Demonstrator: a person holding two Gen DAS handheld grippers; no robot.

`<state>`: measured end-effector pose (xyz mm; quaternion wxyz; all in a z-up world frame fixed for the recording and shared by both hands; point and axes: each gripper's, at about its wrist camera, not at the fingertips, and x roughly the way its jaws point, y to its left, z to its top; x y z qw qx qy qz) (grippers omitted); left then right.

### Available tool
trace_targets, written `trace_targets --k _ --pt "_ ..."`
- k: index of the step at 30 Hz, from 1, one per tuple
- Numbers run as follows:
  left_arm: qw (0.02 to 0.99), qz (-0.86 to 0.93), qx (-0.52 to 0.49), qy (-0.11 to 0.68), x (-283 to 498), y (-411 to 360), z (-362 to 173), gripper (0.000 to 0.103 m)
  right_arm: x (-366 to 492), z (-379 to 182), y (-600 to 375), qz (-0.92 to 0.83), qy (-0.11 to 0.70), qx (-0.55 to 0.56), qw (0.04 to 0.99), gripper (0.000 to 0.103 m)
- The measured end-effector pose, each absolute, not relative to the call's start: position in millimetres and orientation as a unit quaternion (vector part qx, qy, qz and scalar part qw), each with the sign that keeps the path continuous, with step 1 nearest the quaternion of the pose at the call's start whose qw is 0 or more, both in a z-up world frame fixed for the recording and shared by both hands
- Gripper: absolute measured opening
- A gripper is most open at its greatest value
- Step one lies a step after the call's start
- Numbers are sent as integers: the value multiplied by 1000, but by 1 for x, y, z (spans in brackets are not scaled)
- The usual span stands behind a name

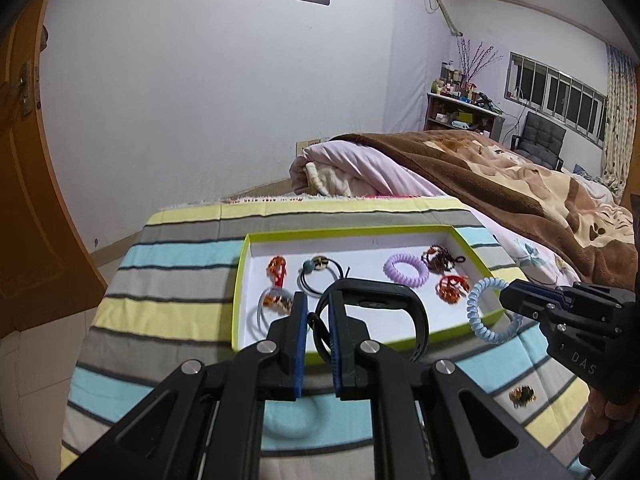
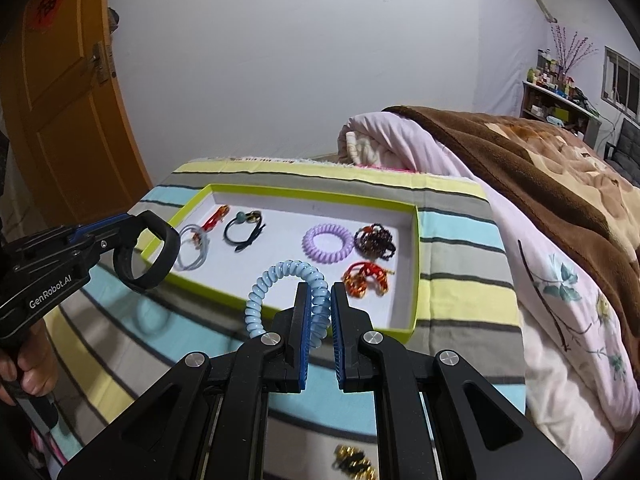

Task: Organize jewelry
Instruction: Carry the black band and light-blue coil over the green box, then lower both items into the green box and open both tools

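Note:
A green-rimmed white tray (image 1: 360, 233) (image 2: 312, 194) lies on the striped sheet. It holds a purple coil tie (image 1: 406, 270) (image 2: 328, 244), a dark beaded piece (image 1: 440, 260), a red-orange piece (image 1: 452, 288), a black elastic with a bead (image 1: 320, 274), a red clip (image 1: 278, 268) and a pale ring (image 1: 268, 308). My left gripper (image 1: 319, 306) (image 2: 124, 232) is shut on a black band (image 1: 400, 300) (image 2: 160, 256), held over the tray's near left edge. My right gripper (image 2: 320, 294) (image 1: 508, 300) is shut on a light-blue coil tie (image 2: 272, 276) (image 1: 480, 312) above the tray's near edge.
A small gold trinket (image 1: 522, 394) (image 2: 354, 464) lies loose on the sheet near me. A pink quilt and brown blanket (image 1: 500, 176) are heaped to the right of the tray. An orange door (image 2: 60, 100) stands at left. A person's hand (image 2: 24, 372) grips the left handle.

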<state>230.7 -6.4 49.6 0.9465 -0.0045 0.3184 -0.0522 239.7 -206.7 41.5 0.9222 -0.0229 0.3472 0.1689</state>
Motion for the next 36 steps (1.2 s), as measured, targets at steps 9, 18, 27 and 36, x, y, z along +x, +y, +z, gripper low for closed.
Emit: trace_targets --k 9,18,27,36 --pt "942 -47 -3 334 261 -9 38 11 275 34 -213 161 361 -13 919 10" --pt "931 -47 -3 361 285 -11 15 11 297 7 -210 158 393 -17 906 10" --pt "920 -57 1 388 294 -17 -5 11 304 -11 -204 165 421 -27 892 10" --pt "920 -69 1 385 292 -18 -6 13 302 -10 -204 167 422 -32 890 15"
